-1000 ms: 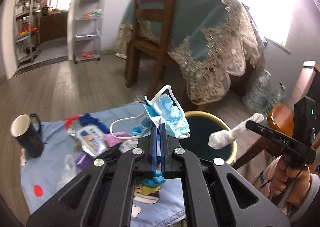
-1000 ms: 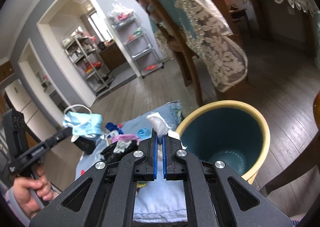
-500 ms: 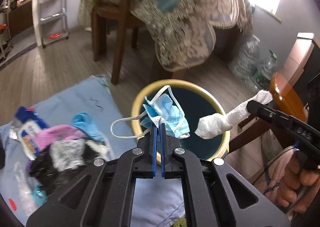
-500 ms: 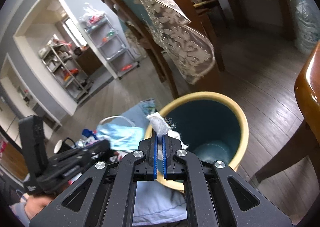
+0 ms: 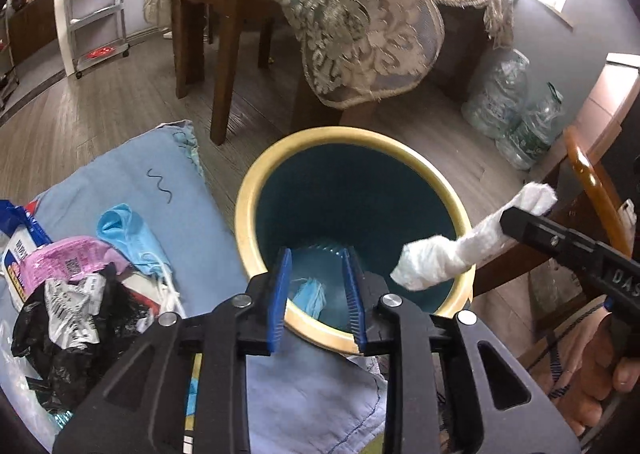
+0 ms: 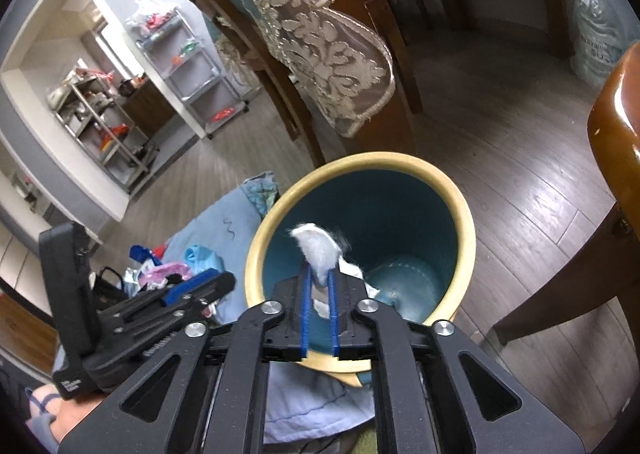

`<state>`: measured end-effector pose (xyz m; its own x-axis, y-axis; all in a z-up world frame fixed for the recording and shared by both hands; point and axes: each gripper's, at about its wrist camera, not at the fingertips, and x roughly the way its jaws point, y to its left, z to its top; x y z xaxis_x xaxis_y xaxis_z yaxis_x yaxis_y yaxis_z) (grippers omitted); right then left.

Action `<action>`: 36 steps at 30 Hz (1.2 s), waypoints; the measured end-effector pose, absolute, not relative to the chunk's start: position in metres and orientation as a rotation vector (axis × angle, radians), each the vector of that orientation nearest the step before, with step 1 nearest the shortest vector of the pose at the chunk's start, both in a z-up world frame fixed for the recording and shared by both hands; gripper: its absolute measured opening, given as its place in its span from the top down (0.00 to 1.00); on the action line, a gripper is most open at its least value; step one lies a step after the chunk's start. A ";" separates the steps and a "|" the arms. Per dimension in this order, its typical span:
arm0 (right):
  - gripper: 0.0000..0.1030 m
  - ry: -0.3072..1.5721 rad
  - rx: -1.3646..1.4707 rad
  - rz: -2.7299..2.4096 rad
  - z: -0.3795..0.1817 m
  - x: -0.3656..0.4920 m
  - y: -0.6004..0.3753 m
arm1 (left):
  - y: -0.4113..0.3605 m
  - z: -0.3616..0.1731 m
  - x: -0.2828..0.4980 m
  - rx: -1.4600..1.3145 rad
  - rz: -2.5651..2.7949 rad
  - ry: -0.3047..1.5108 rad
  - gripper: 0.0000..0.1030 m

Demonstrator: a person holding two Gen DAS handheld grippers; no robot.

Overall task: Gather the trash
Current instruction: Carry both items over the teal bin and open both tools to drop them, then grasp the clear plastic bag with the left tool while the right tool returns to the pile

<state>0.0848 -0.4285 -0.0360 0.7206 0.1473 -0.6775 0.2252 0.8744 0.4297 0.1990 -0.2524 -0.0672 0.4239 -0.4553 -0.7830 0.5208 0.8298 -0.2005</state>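
A teal bin with a yellow rim (image 5: 256, 190) (image 6: 460, 198) stands on the floor by a blue cloth. My left gripper (image 5: 316, 266) is open over the bin's near rim; a blue face mask (image 5: 310, 294) lies at the bottom of the bin. My right gripper (image 6: 319, 278) hangs over the bin with its jaws slightly parted around a rolled white tissue (image 6: 318, 246) (image 5: 448, 254), which still sits between the pads. More trash lies on the cloth: a black crumpled wrapper (image 5: 76, 318), a pink packet (image 5: 68, 258), a blue glove (image 5: 128, 234).
The blue cloth (image 5: 132, 182) covers the floor left of the bin. A wooden chair (image 5: 224, 34) and a table with a lace cloth (image 5: 372, 26) stand behind. Plastic bottles (image 5: 512, 106) sit at the right, and a wooden chair (image 6: 616, 126) is close on the right.
My left gripper moved over the bin, opened and let the blue mask fall in. My right gripper carried the tissue over the bin and its jaws have parted slightly.
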 end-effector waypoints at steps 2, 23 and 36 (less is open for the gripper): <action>0.74 0.776 0.517 -0.050 -0.037 0.085 -0.428 | -0.244 -0.062 0.198 0.061 -0.606 0.946 0.72; 0.25 0.753 0.493 -0.034 -0.030 0.094 -0.408 | -0.117 -0.023 0.176 -0.018 -0.408 0.827 0.23; 0.23 0.788 0.439 0.083 -0.028 0.105 -0.362 | 0.000 -0.045 0.170 -0.092 -0.147 0.875 0.23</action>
<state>0.1053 -0.3616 -0.0276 0.7069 0.2335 -0.6677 0.0891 0.9070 0.4116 0.1697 0.0002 -0.0447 0.6315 -0.1657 -0.7575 0.0904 0.9860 -0.1403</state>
